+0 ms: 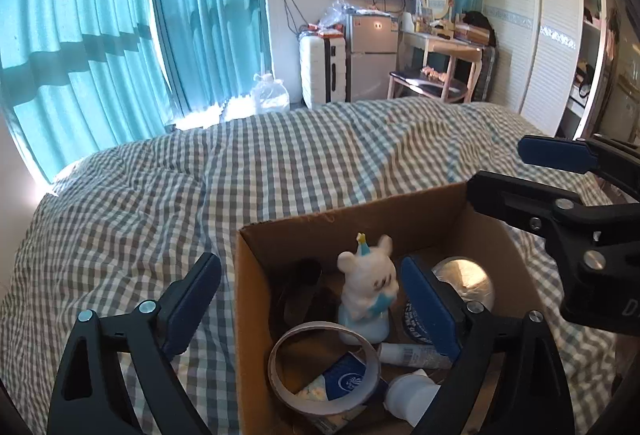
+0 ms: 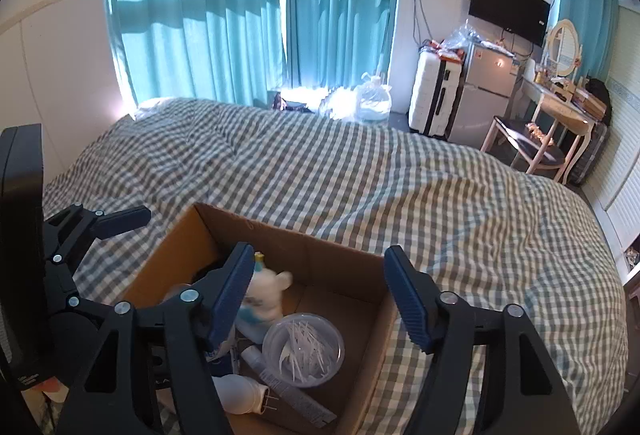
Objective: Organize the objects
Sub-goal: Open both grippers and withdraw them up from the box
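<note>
An open cardboard box (image 1: pixel 360 213) (image 2: pixel 320 247) sits on the checked bed cover (image 1: pixel 280 163). Inside stand a white bear figurine (image 1: pixel 368 287) (image 2: pixel 268 295), a tape roll (image 1: pixel 280 351), a clear round tub of white picks (image 2: pixel 304 347), a white tube (image 1: pixel 408 353) and a white plug-in lamp (image 2: pixel 240 395). My left gripper (image 1: pixel 312 299) hovers over the box's left side, open, one finger outside the wall, with nothing between its pads. My right gripper (image 2: pixel 320 295) (image 1: pixel 520 175) hangs above the box's right half, open and holding nothing.
Beyond the bed are turquoise curtains (image 1: pixel 100 35), a white suitcase (image 1: pixel 320 71), a small fridge (image 1: pixel 372 55), a dressing table with mirror (image 1: pixel 440 39) and a chair (image 1: pixel 428 81). White wardrobe doors (image 1: pixel 532 35) line the right wall. Wide checked bedding lies behind the box.
</note>
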